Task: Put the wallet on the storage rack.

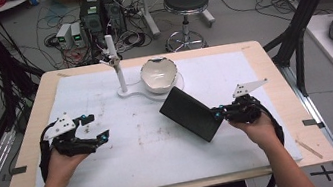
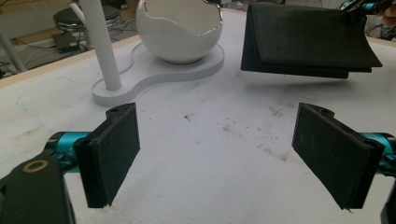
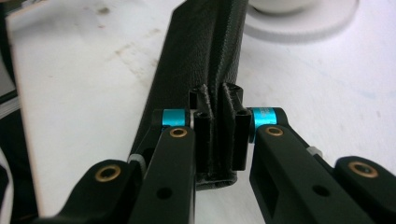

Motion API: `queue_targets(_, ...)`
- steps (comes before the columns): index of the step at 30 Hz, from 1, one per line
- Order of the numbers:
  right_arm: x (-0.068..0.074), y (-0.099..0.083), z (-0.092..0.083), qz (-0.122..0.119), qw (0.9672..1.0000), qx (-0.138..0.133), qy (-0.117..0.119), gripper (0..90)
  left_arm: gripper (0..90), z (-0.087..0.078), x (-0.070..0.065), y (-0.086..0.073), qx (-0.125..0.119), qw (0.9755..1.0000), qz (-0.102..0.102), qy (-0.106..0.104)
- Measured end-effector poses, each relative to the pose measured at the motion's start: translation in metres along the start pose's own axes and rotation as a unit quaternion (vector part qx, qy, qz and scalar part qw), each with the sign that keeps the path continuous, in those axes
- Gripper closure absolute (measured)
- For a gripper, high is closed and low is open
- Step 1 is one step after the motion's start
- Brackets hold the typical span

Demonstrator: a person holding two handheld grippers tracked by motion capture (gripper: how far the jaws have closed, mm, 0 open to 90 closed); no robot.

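Pouch [image 1: 192,112], black and folded flat, is pinched at its near edge between the right gripper [image 1: 218,113] fingers [image 3: 203,140], which are pressed onto the doubled material; in the left gripper view the pouch hangs clear of the surface [image 1: 152,141] and casts a shadow beneath. From that grip it extends away toward the bowl [image 1: 159,74], its far corner near but apart from the bowl's white base [image 1: 131,93], which also carries an upright post [image 1: 117,68]. The left gripper [image 1: 95,135] rests well apart on the left of the surface, its fingers [image 2: 114,154] spread wide and holding nothing. Likely risks, judged from this arrangement: the hold is at one edge only, so the unsupported length may sag, swing or unfold; the layers could slide apart between the pads and slip free; a forward motion could carry the far corner against the bowl or base and shift them.
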State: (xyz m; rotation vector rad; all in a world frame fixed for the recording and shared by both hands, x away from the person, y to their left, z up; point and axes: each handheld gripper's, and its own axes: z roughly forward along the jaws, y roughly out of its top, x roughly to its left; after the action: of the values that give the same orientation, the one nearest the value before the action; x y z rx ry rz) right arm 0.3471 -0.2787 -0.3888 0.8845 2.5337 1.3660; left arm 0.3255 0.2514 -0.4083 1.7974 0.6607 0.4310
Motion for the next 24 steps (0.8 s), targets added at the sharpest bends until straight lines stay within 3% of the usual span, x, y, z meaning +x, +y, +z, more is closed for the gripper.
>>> queue_targets(5, 0.012, 0.011, -0.003, -0.032, 0.9993, -0.013, 0.012, 85.1, 15.0, 0.001, -0.003, 0.003, -0.008, 0.9998, -0.004, -0.019)
queue_targets(7, 0.024, 0.020, -0.002, -0.064, 0.9974, -0.019, 0.025, 85.2, 15.0, 0.004, -0.007, 0.006, -0.014, 0.9992, -0.007, -0.036)
queue_targets(8, 0.027, 0.022, -0.001, -0.069, 0.9970, -0.019, 0.029, 85.1, 15.0, 0.004, -0.007, 0.006, -0.014, 0.9992, -0.007, -0.036)
queue_targets(10, 0.034, 0.027, 0.001, -0.095, 0.9946, -0.021, 0.036, 85.1, 15.0, 0.008, -0.011, 0.009, -0.017, 0.9977, -0.013, -0.064)
queue_targets(18, 0.065, 0.041, 0.011, -0.163, 0.9832, -0.028, 0.078, 85.0, 15.0, 0.023, -0.025, 0.016, -0.010, 0.9908, -0.024, -0.133)
queue_targets(22, 0.081, 0.047, 0.020, -0.197, 0.9740, -0.025, 0.110, 85.0, 15.0, 0.029, -0.031, 0.019, -0.014, 0.9862, -0.025, -0.163)
queue_targets(24, 0.087, 0.049, 0.025, -0.212, 0.9699, -0.024, 0.117, 85.0, 15.0, 0.032, -0.034, 0.020, -0.013, 0.9827, -0.027, -0.183)
